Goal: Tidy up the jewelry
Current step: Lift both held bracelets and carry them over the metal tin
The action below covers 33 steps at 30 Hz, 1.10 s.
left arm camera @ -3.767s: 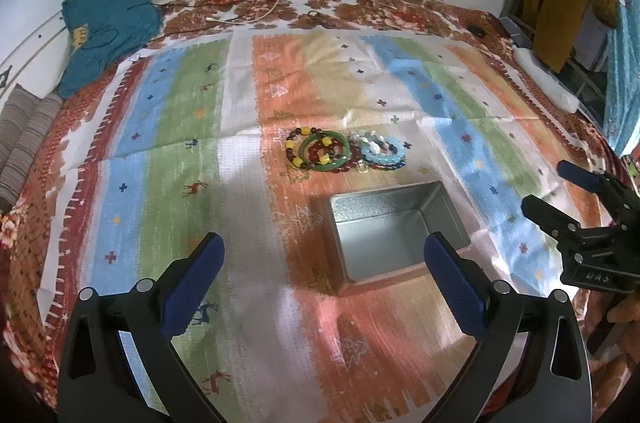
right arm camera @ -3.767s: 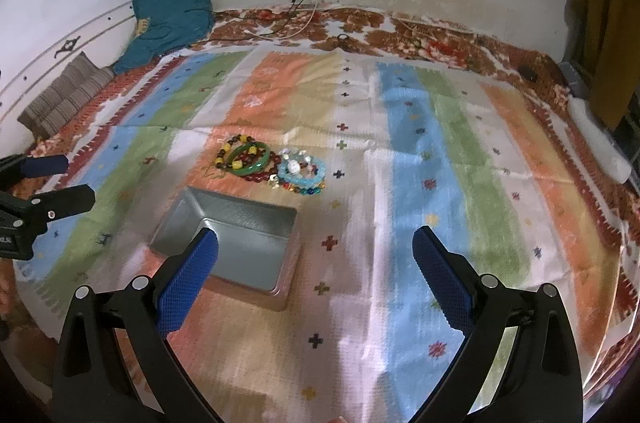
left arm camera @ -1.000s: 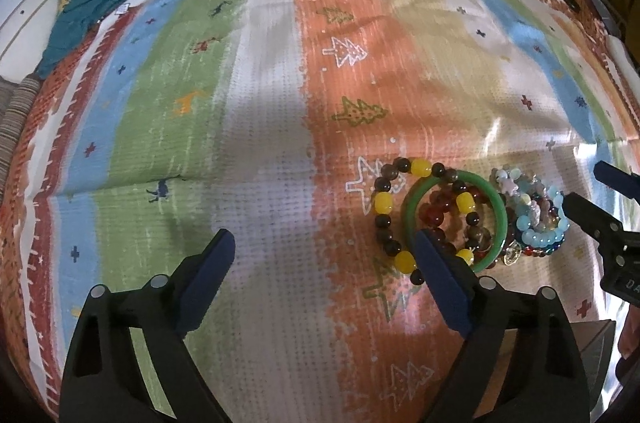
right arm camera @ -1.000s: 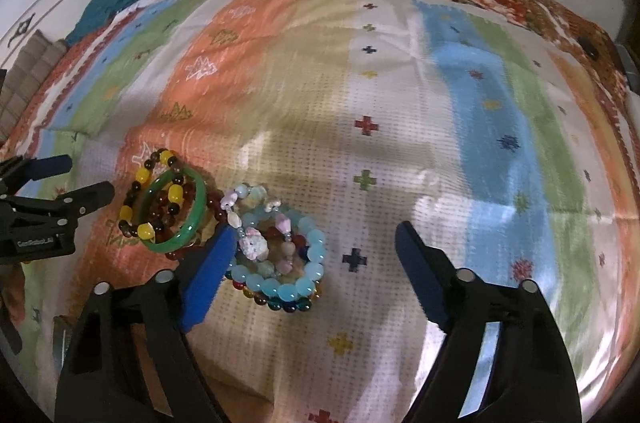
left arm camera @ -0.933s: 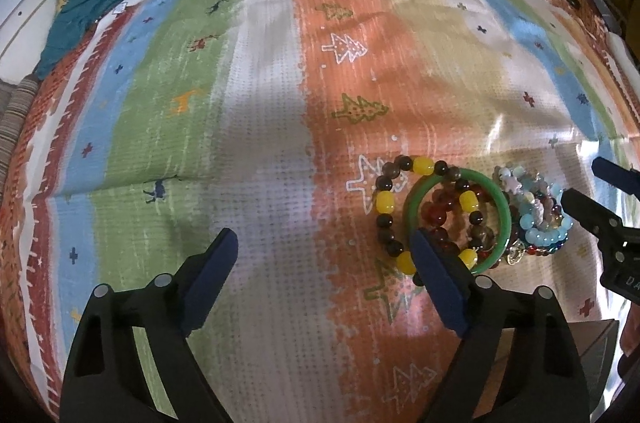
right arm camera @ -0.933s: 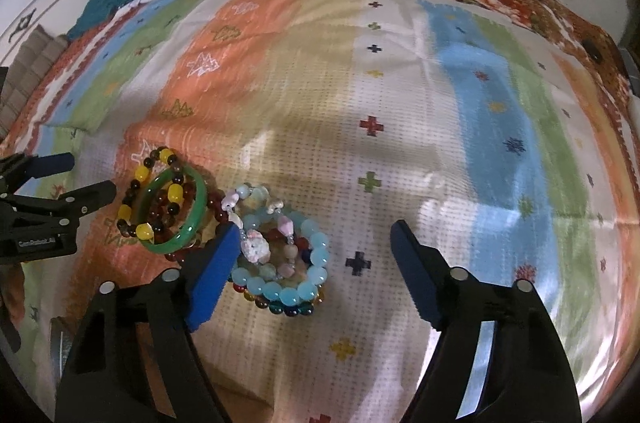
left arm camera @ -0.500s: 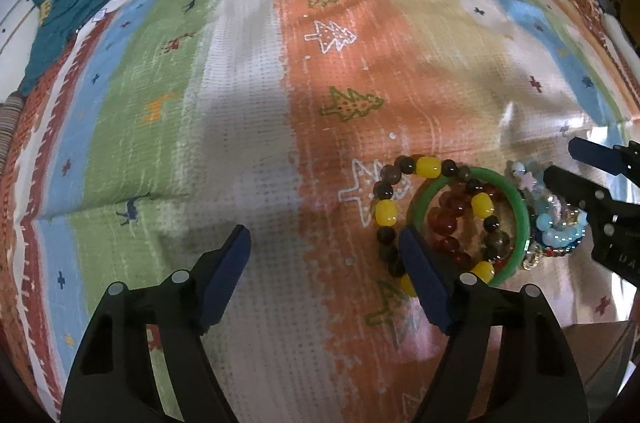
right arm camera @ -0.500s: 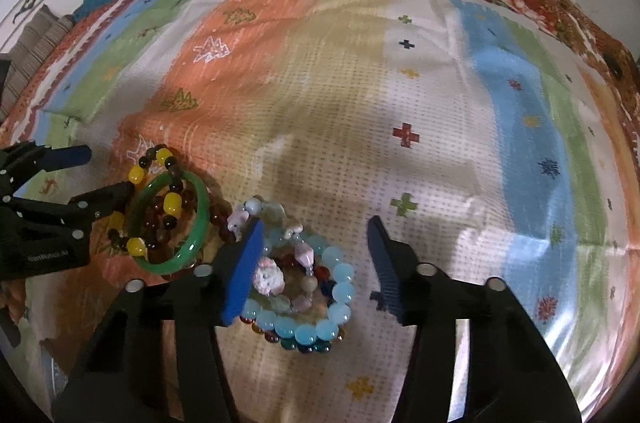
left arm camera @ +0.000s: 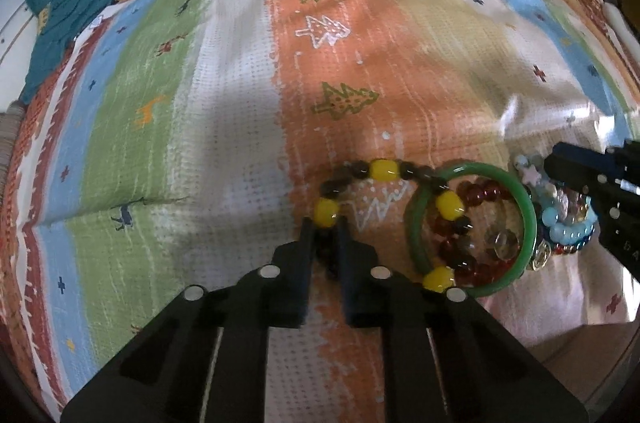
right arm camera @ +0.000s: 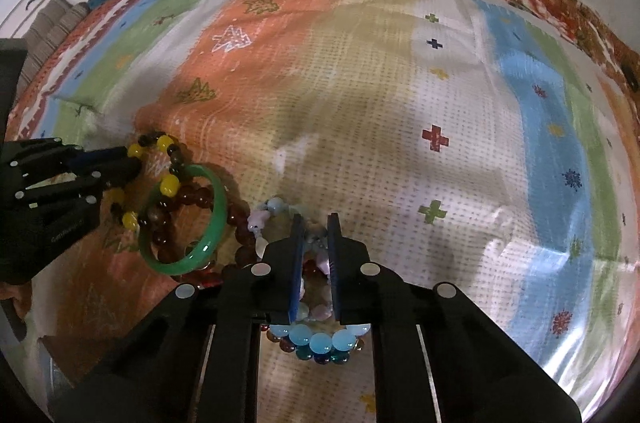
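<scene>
On striped mat (left arm camera: 224, 151), left tool (left arm camera: 323, 227) pinching yellow-bead bracelet (left arm camera: 384, 170), right tool (right arm camera: 314, 223) pinching blue-bead bracelet (right arm camera: 320, 341), open cloth beyond.

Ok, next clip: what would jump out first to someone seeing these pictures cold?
Both grippers pinching at once: the left gripper has closed on the yellow-and-brown bead bracelet, the right gripper on the pale blue bead bracelets. Between them lies a bright green bangle over dark red beads, on the striped cloth.
</scene>
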Tool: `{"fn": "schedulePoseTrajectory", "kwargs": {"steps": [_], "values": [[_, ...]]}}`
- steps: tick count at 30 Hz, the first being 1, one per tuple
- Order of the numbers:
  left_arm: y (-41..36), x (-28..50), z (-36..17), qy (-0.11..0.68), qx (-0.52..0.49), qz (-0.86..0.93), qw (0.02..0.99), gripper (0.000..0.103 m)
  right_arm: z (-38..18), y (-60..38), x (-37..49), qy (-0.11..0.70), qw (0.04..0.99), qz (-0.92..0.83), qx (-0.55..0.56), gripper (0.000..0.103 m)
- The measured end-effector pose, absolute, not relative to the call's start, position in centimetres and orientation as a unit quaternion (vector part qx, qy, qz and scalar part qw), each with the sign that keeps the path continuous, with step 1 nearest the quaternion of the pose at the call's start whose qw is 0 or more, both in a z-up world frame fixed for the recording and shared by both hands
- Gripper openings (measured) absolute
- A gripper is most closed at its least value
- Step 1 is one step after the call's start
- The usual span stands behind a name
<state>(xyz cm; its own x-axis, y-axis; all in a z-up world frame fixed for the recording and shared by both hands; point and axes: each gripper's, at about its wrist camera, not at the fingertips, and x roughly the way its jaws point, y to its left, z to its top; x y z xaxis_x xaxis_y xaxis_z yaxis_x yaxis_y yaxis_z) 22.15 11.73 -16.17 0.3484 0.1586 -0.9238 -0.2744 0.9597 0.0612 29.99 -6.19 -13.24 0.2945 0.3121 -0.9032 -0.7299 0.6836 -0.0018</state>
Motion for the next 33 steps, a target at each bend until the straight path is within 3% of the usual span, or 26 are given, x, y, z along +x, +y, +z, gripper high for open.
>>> {"fn": "schedulePoseTrajectory", "kwargs": {"steps": [33], "values": [[7.7,19.6,-6.9,0.460,-0.081,0.124,0.875,0.009,-5.3,-11.2,26.2,0.398,0.858,0.289,-0.145,0.012]]}}
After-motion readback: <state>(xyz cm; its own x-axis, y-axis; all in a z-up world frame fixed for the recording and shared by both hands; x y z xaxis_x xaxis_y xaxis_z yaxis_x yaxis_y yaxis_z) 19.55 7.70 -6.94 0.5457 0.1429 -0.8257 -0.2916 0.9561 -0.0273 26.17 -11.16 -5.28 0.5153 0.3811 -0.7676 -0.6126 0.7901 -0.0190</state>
